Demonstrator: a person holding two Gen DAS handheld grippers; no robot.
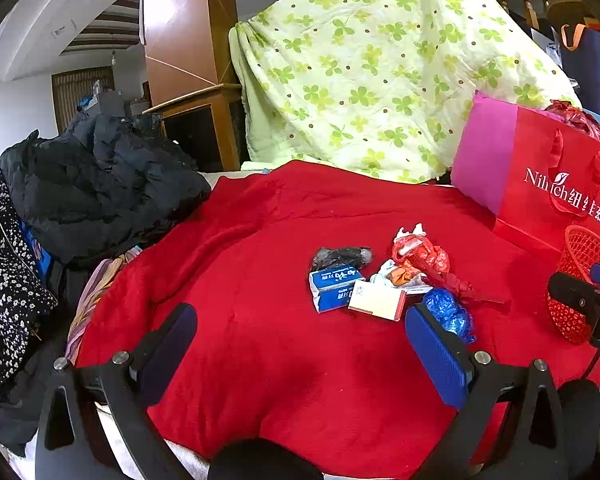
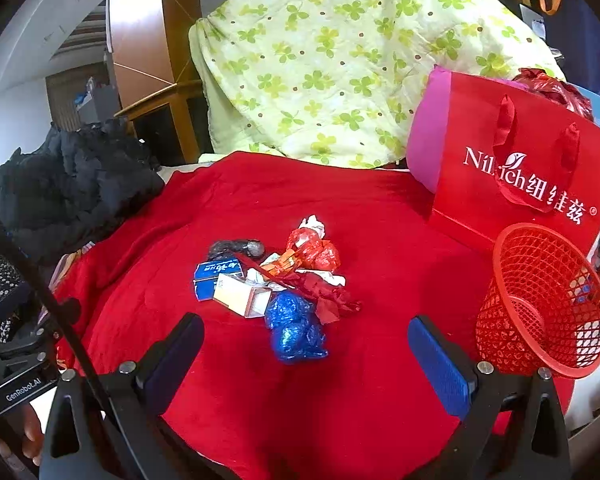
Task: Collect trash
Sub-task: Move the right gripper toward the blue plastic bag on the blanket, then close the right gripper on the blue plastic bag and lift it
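While both tools hang over the red blanket (image 2: 340,380), neither holds or touches anything. Left gripper (image 1: 300,344): fingers spread wide, blue pads facing in, nothing between them but blanket. Right gripper (image 2: 306,354): same wide spread, empty; in its own view the blue plastic wad (image 2: 296,332) sits in the gap past the fingertips, not touching either pad. Both point forward and down at the blanket, level, no roll. From the left view the right gripper's body shows at 3 o'clock, in front of the basket; from the right view the left unit and a bit of hand show at 8 o'clock.

Largest to smallest, right view:
- green clover quilt (image 2: 340,60), draped at 12 o'clock behind the blanket
- black jacket (image 2: 72,188), heaped at 9 to 10 o'clock
- red paper bag (image 2: 540,168) at 2 o'clock, upright, pink cushion (image 2: 424,148) behind it
- red mesh basket (image 2: 548,300) at 3 o'clock, tipped, mouth toward the camera, just beside the right finger
- trash pile mid-blanket: blue box (image 2: 216,276) and white box (image 2: 242,296) touching, crumpled red wrapper (image 2: 316,252), red foil strip (image 2: 328,296), black wad (image 2: 238,248) at the back, white tissue (image 2: 312,224) at the far edge

Pile and basket are apart.
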